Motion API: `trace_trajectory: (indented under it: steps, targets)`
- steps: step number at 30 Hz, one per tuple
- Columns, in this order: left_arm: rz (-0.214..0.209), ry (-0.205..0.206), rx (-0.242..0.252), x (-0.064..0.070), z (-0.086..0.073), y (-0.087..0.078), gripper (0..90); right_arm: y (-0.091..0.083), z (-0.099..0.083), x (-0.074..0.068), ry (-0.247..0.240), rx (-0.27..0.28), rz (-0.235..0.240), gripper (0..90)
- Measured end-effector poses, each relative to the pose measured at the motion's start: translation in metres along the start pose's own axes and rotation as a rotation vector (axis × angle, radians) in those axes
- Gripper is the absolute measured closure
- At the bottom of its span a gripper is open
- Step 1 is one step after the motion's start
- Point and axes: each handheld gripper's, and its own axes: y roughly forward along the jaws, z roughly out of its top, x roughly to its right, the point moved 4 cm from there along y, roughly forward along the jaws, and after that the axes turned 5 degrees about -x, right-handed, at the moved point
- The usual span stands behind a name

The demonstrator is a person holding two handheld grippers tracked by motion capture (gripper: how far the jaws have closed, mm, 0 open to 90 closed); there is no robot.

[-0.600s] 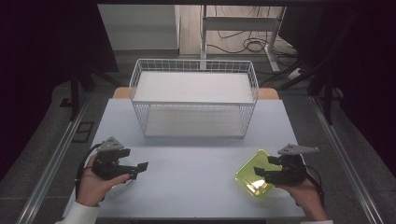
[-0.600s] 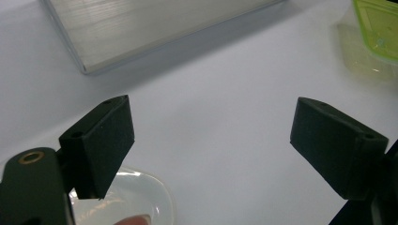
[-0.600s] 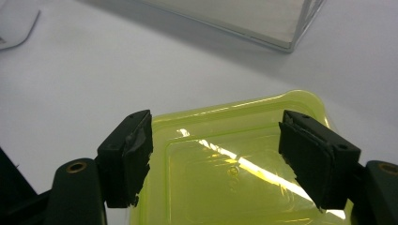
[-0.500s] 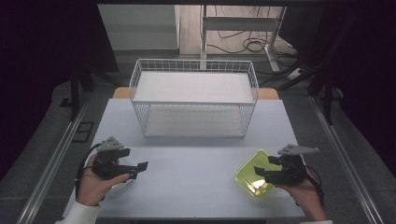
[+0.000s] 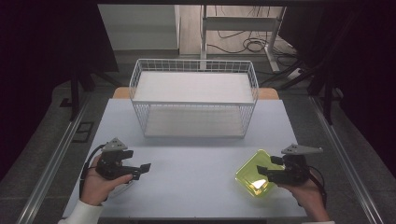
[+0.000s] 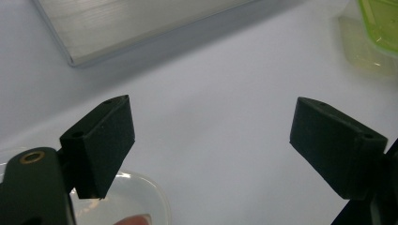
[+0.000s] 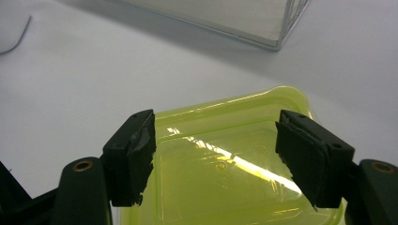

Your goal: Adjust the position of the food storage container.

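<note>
No legible writing on any item. Yellow-green container [image 5: 253, 174] lies on table [image 5: 196, 182], front right, directly below right gripper [image 7: 216, 154]; jaws apart, not touching it. Left gripper [image 6: 211, 145] jaws apart, holding nothing.

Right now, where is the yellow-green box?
In the high view the yellow-green box sits on the table's near right part, just in front of the right gripper and nearer than the white wire basket.
</note>
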Motion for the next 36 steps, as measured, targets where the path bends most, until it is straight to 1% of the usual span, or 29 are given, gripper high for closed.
trace_trajectory:
  steps: [5, 7, 9, 11, 13, 15, 16, 17, 19, 20, 21, 23, 24, 25, 26, 27, 28, 29, 30, 31, 32, 33, 35, 36]
  targets:
    - [0.001, -0.002, -0.006, 0.000, -0.001, 0.002, 13.8, -0.004, 0.001, 0.002, 0.000, -0.001, -0.010, 30.2]
    - [-0.002, -0.005, -0.009, 0.000, -0.001, 0.004, 13.9, -0.007, 0.000, 0.001, -0.012, -0.018, -0.019, 30.2]
    - [-0.001, 0.000, -0.015, 0.001, 0.000, 0.006, 13.9, -0.011, -0.002, 0.000, -0.023, -0.034, -0.031, 31.1]
    - [-0.001, 0.003, -0.015, 0.001, 0.000, 0.006, 13.9, -0.015, -0.005, -0.001, -0.017, -0.042, -0.033, 32.4]
    - [-0.005, 0.001, -0.014, 0.001, 0.000, 0.006, 13.9, -0.021, -0.008, 0.002, -0.008, -0.047, -0.037, 34.2]
    - [-0.008, 0.003, -0.016, 0.001, -0.001, 0.006, 13.9, -0.026, -0.015, 0.006, 0.019, -0.069, -0.055, 35.2]
    - [-0.009, 0.005, -0.019, 0.001, -0.001, 0.006, 13.8, -0.031, -0.021, 0.008, 0.045, -0.091, -0.072, 36.5]
    - [-0.011, 0.008, -0.022, 0.001, -0.002, 0.007, 13.8, -0.031, -0.021, 0.008, 0.045, -0.091, -0.072, 36.5]
    - [-0.012, 0.013, -0.030, 0.001, -0.002, 0.009, 13.7, -0.035, -0.030, 0.008, 0.058, -0.115, -0.081, 38.6]
    - [-0.013, 0.017, -0.035, 0.001, -0.002, 0.010, 13.7, -0.038, -0.040, 0.007, 0.063, -0.142, -0.086, 42.4]
    - [-0.013, 0.017, -0.035, 0.001, -0.002, 0.010, 13.7, -0.038, -0.040, 0.007, 0.063, -0.142, -0.086, 42.4]
    - [-0.013, 0.020, -0.038, 0.002, -0.001, 0.011, 13.7, -0.040, -0.050, 0.008, 0.060, -0.164, -0.087, 49.0]
    - [-0.014, 0.020, -0.038, 0.003, 0.000, 0.012, 13.7, -0.041, -0.058, 0.010, 0.054, -0.199, -0.083, 59.6]
    - [-0.014, 0.020, -0.038, 0.003, 0.000, 0.012, 13.7, -0.041, -0.058, 0.010, 0.054, -0.199, -0.083, 59.6]
    - [-0.014, 0.021, -0.037, 0.004, 0.000, 0.012, 13.7, -0.040, -0.060, 0.010, 0.048, -0.213, -0.081, 63.2]
    - [-0.015, 0.022, -0.039, 0.005, 0.000, 0.012, 13.7, -0.039, -0.064, 0.011, 0.036, -0.239, -0.076, 70.6]
    - [-0.015, 0.023, -0.040, 0.005, 0.000, 0.013, 13.7, -0.037, -0.066, 0.009, 0.023, -0.280, -0.062, 77.2]
    - [-0.015, 0.023, -0.040, 0.005, 0.000, 0.013, 13.7, -0.037, -0.066, 0.009, 0.023, -0.280, -0.062, 77.2]
    - [-0.014, 0.025, -0.046, 0.005, 0.000, 0.014, 13.7, -0.035, -0.067, 0.008, 0.009, -0.294, -0.054, 80.3]
    - [-0.013, 0.025, -0.049, 0.004, -0.001, 0.015, 13.7, -0.031, -0.068, 0.006, -0.008, -0.319, -0.034, 84.2]
    - [-0.010, 0.026, -0.052, 0.004, -0.002, 0.015, 13.7, -0.024, -0.068, -0.001, -0.045, -0.362, -0.002, 89.0]
    - [-0.012, 0.023, -0.053, 0.003, -0.002, 0.015, 13.7, -0.024, -0.068, -0.001, -0.045, -0.362, -0.002, 89.0]
    - [-0.011, 0.022, -0.055, 0.003, -0.003, 0.016, 13.7, -0.017, -0.068, -0.005, -0.072, -0.390, 0.013, 89.4]
    - [-0.010, 0.019, -0.056, 0.002, -0.004, 0.015, 13.7, -0.009, -0.068, -0.010, -0.101, -0.414, 0.026, 89.5]
